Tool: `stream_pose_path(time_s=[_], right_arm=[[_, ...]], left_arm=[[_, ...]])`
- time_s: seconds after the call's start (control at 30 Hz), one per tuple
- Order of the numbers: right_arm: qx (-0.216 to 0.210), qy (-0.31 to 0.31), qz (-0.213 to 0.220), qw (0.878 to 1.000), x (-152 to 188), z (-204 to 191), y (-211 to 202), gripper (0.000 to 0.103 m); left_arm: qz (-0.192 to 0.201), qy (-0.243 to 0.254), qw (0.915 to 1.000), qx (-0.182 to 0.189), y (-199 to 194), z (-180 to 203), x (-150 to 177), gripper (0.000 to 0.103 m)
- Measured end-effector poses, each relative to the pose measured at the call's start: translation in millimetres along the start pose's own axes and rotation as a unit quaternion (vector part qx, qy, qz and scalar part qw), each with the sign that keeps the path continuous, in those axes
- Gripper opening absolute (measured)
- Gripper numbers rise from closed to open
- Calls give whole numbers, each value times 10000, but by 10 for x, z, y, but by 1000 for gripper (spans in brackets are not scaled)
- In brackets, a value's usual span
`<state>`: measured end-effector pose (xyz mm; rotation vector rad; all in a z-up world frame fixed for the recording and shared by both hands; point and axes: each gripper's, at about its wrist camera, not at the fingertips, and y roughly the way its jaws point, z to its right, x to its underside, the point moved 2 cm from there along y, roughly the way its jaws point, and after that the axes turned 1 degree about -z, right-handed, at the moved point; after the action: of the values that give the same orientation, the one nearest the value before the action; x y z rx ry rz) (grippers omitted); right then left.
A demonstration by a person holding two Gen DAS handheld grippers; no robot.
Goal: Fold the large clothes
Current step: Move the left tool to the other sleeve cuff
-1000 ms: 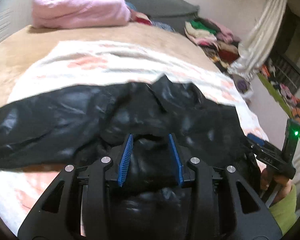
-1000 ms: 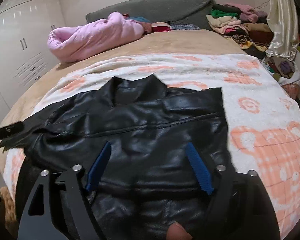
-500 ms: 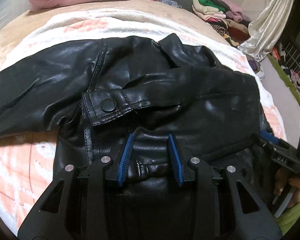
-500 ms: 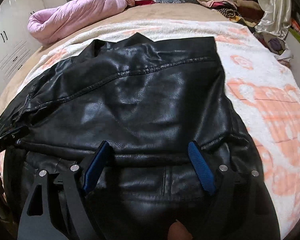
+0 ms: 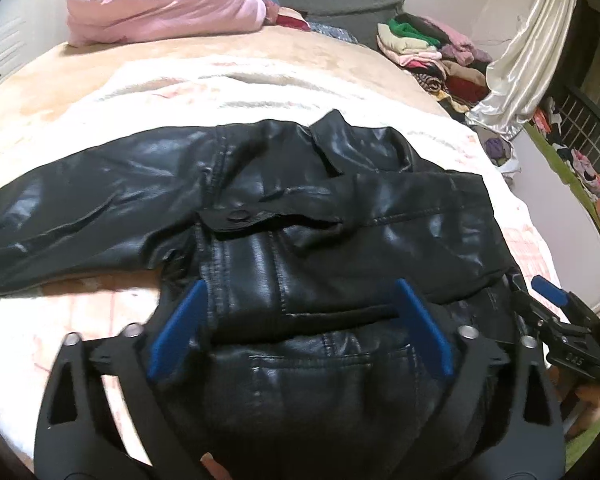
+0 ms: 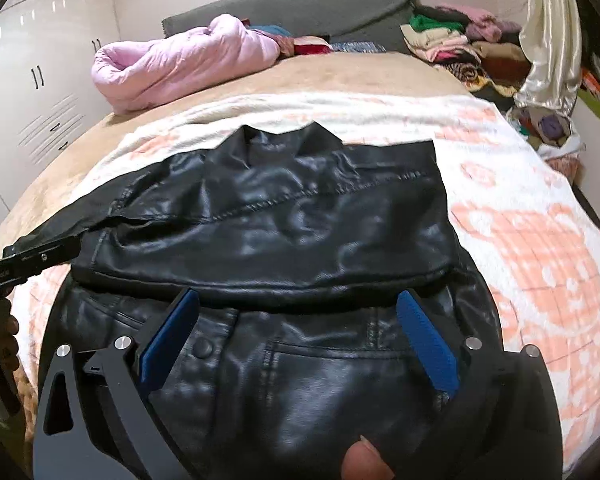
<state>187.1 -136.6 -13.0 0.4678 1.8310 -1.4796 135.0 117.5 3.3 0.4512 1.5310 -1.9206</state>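
Observation:
A black leather jacket point(image 5: 300, 224) lies on the bed's white and orange blanket point(image 5: 260, 92), its right sleeve folded across the body and its left sleeve stretched out to the left. My left gripper point(image 5: 300, 296) is open and empty, just above the jacket's lower part. The jacket also shows in the right wrist view point(image 6: 284, 216). My right gripper point(image 6: 300, 308) is open and empty over the jacket's hem, at the edge of the folded part. The right gripper also shows at the right of the left wrist view point(image 5: 556, 312).
A pink quilt point(image 5: 160, 4) lies at the bed's far end by a grey headboard point(image 6: 300, 4). A pile of folded clothes point(image 5: 432, 52) and a cream curtain point(image 5: 524, 56) stand at the far right. White wardrobes point(image 6: 32, 80) are on the left.
My left gripper has let go of the jacket fabric and opened wide. Both grippers have pulled back and up from the jacket. The right gripper stayed open.

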Motion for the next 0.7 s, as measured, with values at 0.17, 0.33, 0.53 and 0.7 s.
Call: stream_pose_path(time_s=[0.17, 0.33, 0.53, 0.7], right_arm=[[-54, -203, 137, 9997, -85, -217, -85, 99], [-77, -432, 214, 9988, -156, -493, -117, 99], [-173, -692, 296, 9970, -228, -842, -131, 99], [-265, -854, 358, 9954, -301, -1146, -109, 99]], left_arm=[[138, 9, 9998, -126, -156, -102, 6, 93], [233, -65, 9996, -156, -271, -241, 5, 93], [342, -204, 9989, -236, -406, -461, 35, 93], [426, -345, 9979, -354, -502, -676, 56, 93]])
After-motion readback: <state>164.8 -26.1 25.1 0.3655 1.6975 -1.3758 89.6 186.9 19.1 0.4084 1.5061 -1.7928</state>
